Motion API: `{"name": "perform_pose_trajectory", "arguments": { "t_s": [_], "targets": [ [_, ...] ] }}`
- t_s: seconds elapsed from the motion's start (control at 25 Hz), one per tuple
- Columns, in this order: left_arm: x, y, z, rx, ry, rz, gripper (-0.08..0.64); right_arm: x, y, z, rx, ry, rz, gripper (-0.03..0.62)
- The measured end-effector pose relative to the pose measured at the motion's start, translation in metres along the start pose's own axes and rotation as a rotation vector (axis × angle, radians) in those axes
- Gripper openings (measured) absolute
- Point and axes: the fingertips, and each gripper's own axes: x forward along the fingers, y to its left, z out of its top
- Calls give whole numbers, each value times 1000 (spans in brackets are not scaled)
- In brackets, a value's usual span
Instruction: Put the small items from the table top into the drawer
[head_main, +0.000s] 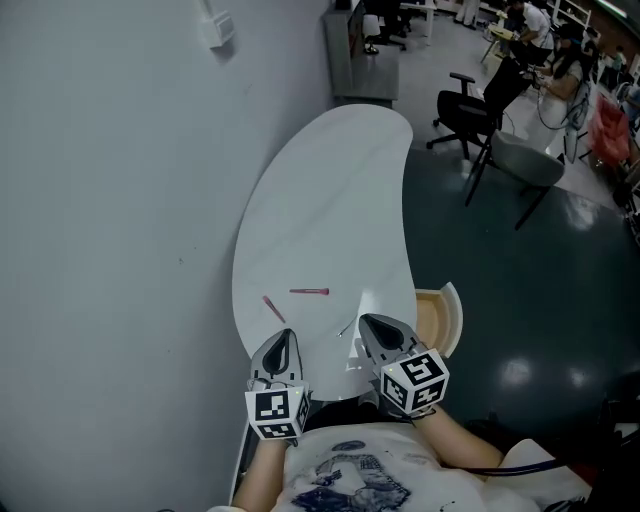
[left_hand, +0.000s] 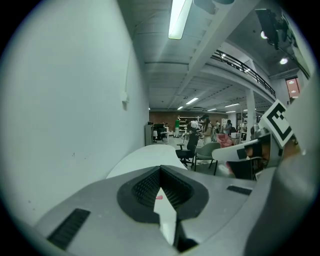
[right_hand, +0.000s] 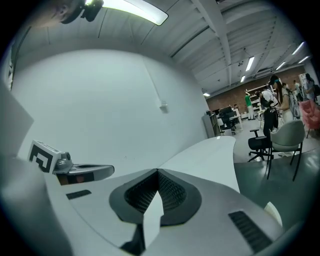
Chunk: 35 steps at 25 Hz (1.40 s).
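I am holding the left gripper (head_main: 284, 338) and right gripper (head_main: 369, 323) shut and empty; the left should open before straddling the red stick (head_main: 273, 308) just ahead.

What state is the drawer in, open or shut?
Open. In the head view the drawer juts out past the edge of the table, and its wooden inside shows from above.

You've got a slim red stick (head_main: 309, 291) lying crosswise on the white surface (head_main: 330, 200), a second red stick (head_main: 273, 308) slanted nearby, and the drawer (head_main: 437, 318) open at its right edge
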Motion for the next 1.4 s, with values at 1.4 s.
{"name": "perform_pose_trajectory", "arguments": {
  "t_s": [1.4],
  "targets": [
    [92,109,-27,-55,49,-32,25,143,7,-12,-200,152,41,23]
  ]
}}
